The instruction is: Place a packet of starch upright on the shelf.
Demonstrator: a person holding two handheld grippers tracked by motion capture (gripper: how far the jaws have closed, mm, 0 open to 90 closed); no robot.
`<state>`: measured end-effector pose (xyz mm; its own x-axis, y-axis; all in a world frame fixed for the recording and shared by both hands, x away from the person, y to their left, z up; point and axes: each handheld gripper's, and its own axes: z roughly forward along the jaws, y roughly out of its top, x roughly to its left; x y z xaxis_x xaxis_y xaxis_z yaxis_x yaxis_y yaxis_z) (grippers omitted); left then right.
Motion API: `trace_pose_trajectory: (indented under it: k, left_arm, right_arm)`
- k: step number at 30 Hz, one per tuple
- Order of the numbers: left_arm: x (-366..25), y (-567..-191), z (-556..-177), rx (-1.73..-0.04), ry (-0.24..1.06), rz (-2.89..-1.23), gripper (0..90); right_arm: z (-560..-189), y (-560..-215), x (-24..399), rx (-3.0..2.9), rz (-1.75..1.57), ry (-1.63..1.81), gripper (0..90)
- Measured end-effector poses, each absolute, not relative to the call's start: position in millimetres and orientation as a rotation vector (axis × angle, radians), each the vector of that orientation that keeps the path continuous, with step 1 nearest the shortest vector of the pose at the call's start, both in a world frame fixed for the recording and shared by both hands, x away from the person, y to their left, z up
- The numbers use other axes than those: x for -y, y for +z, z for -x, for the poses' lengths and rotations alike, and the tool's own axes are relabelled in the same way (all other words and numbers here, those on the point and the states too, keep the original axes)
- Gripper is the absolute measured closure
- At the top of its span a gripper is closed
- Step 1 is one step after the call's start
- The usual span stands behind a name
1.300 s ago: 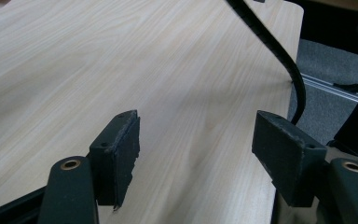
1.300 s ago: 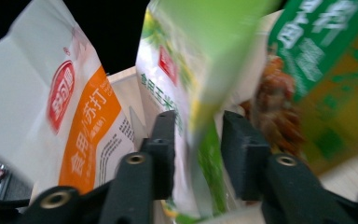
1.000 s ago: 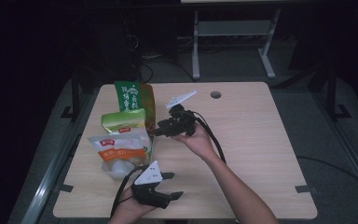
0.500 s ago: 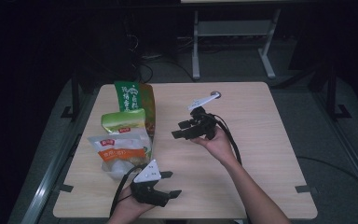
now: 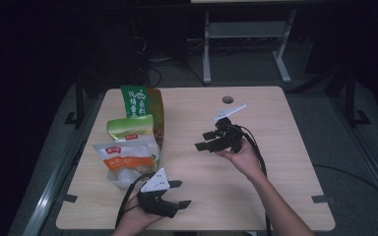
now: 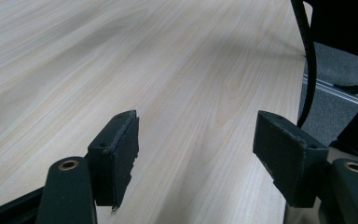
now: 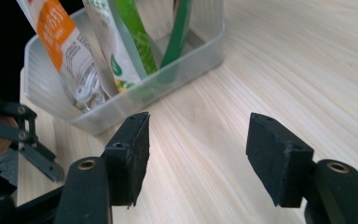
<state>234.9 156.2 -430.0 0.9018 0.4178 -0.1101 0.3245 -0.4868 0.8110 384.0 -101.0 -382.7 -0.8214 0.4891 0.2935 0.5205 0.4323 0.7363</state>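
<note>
A pale wood-grain worktop (image 5: pixel 275 162) with rounded corners and a round cable hole (image 5: pixel 228 100) near its far edge; at its left side stands a clear plastic bin (image 7: pixel 121 100), resting directly on the wood; upright in the bin are three snack pouches: a dark green one (image 5: pixel 137 101) at the back, a light green one (image 5: pixel 130 128) in the middle, a white and orange one (image 5: pixel 128 160) nearest the front edge
</note>
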Motion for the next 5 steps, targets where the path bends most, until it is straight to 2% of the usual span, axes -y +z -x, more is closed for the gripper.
trace_pose_trajectory:
  k: [5]
  left_arm:
    - [-157.3, -429.4, -234.9, -0.539, 0.126, -2.112, 30.1]
  right_arm:
    - [-377.4, -386.1, 111.4, 2.632, 0.956, -1.344, 36.0]
